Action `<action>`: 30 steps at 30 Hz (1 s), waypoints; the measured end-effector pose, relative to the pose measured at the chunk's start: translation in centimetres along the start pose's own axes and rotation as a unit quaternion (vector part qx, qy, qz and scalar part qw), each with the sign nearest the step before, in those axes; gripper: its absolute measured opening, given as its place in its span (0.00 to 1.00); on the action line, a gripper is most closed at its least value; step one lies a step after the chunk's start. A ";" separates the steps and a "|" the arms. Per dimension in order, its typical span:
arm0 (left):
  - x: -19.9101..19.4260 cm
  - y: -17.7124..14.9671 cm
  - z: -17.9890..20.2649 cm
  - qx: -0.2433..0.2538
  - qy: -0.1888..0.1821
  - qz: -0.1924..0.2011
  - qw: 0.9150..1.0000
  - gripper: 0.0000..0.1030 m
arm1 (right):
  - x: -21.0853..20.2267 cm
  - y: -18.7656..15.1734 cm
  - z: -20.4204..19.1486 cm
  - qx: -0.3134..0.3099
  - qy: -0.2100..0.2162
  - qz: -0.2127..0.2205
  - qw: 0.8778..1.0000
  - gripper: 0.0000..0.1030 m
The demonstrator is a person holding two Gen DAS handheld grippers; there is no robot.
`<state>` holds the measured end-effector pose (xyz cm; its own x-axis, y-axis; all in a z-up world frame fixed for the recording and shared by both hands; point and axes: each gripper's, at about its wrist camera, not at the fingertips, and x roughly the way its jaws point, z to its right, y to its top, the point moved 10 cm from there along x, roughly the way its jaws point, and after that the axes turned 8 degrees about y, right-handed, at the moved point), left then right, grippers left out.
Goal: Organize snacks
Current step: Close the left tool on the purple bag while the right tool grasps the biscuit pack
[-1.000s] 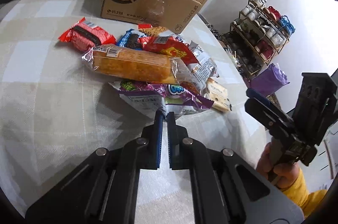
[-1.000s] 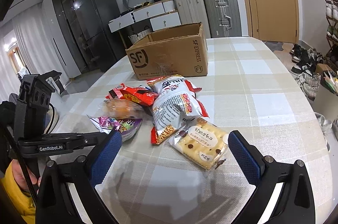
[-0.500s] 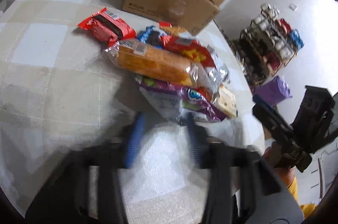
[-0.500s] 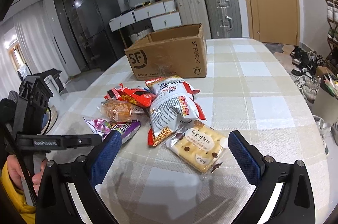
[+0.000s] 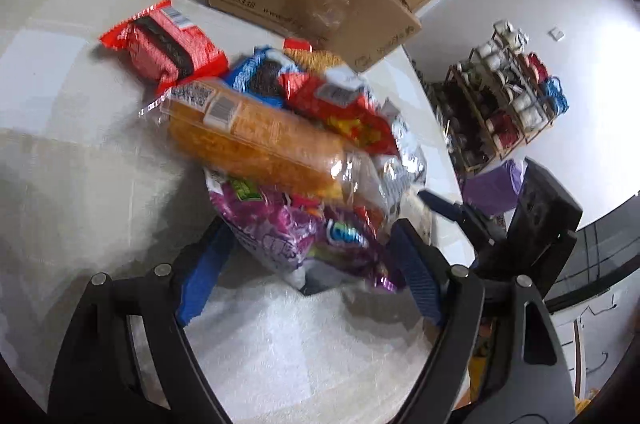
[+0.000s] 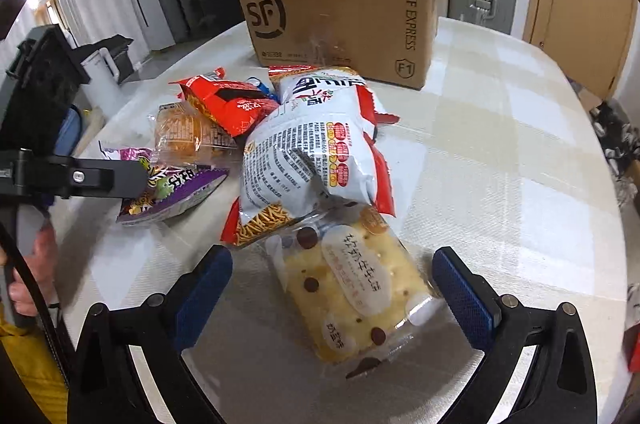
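Claws [image 5: 308,260] [image 6: 332,284] tilted down, spread, astride purple bag [image 5: 296,228], biscuit pack [image 6: 352,288]

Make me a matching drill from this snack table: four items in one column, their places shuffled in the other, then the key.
Items
1. purple candy bag
2. cracker pack
3. cardboard box
4. white noodle-snack bag

Places
A. at the far end of the table, behind the pile
B. between the open left tool's pads
C. lying over the cracker pack's far end
D. between the open right tool's pads

Pairs: 1-B, 2-D, 3-A, 4-C
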<state>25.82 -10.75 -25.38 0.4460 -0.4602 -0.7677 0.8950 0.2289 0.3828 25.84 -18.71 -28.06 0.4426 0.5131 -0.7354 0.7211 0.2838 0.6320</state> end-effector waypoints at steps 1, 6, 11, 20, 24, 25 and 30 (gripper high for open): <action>0.1 0.1 0.0 -0.003 -0.005 -0.001 1.000 0.70 | 0.2 0.0 0.0 0.000 0.002 -0.005 1.000 0.99; 0.6 0.3 -0.6 -0.028 -0.013 -0.007 0.999 0.45 | 0.7 0.0 -0.1 -0.016 -0.015 -0.019 1.000 0.96; 0.4 -0.2 -0.5 -0.024 -0.012 -0.009 1.000 0.36 | 0.3 -0.6 -0.6 -0.038 -0.042 -0.021 0.998 0.79; -1.6 -1.5 -1.9 -0.028 -0.019 -0.006 0.999 0.35 | -0.9 -1.8 -1.2 -0.028 -0.037 -0.016 0.999 0.64; -3.1 -1.2 -2.3 -0.026 -0.029 0.015 0.999 0.35 | -1.1 -2.0 -1.9 -0.015 -0.022 -0.014 1.000 0.63; -3.6 -1.2 -2.4 -0.027 -0.032 0.019 0.999 0.35 | -1.3 -2.1 -2.0 -0.006 -0.016 -0.011 1.000 0.63; -6.2 -1.0 -2.9 -0.027 -0.047 0.040 0.998 0.35 | -2.5 -2.4 -2.7 0.049 0.027 0.015 0.998 0.63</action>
<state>22.15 -5.62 -22.46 0.5170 -0.5156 -0.6832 0.8560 0.3135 0.4111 21.54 -18.54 -27.07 0.4377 0.5632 -0.7009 0.7580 0.1881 0.6245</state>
